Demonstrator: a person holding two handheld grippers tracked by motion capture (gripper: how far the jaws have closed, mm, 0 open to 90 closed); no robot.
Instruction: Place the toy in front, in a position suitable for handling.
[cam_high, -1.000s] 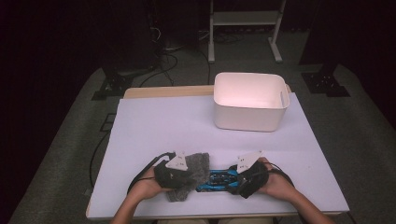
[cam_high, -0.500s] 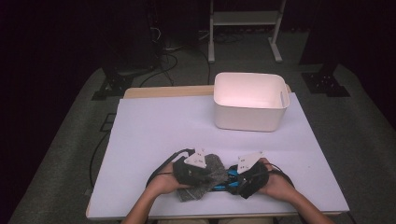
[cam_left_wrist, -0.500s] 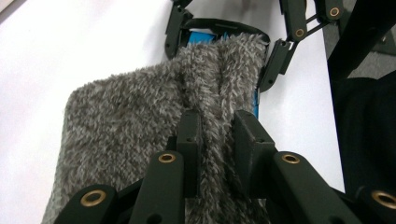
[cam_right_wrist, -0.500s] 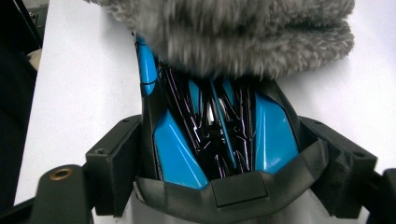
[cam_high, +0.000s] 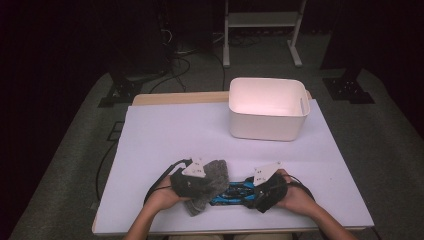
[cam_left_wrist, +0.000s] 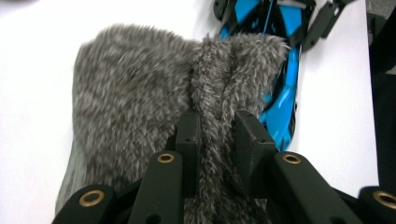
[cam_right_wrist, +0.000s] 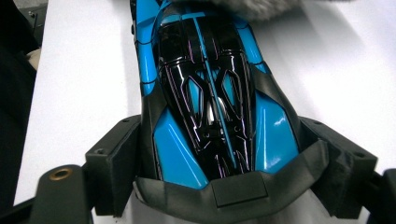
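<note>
Left gripper (cam_left_wrist: 212, 133) clenched on a fold of grey furry cloth (cam_left_wrist: 140, 102); right gripper (cam_right_wrist: 219, 163) grasps the blue-and-black toy car (cam_right_wrist: 210, 93) across its rear. Both items lie at the counter's (cam_high: 175, 130) near edge, cloth draped over the car's far end

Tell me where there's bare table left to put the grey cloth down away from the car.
Bare table runs wide between the white bin and the hands, and along the left edge. A smaller patch lies right of the right gripper. The near middle is crowded: the left gripper pinches the furry cloth against the blue toy car.
</note>
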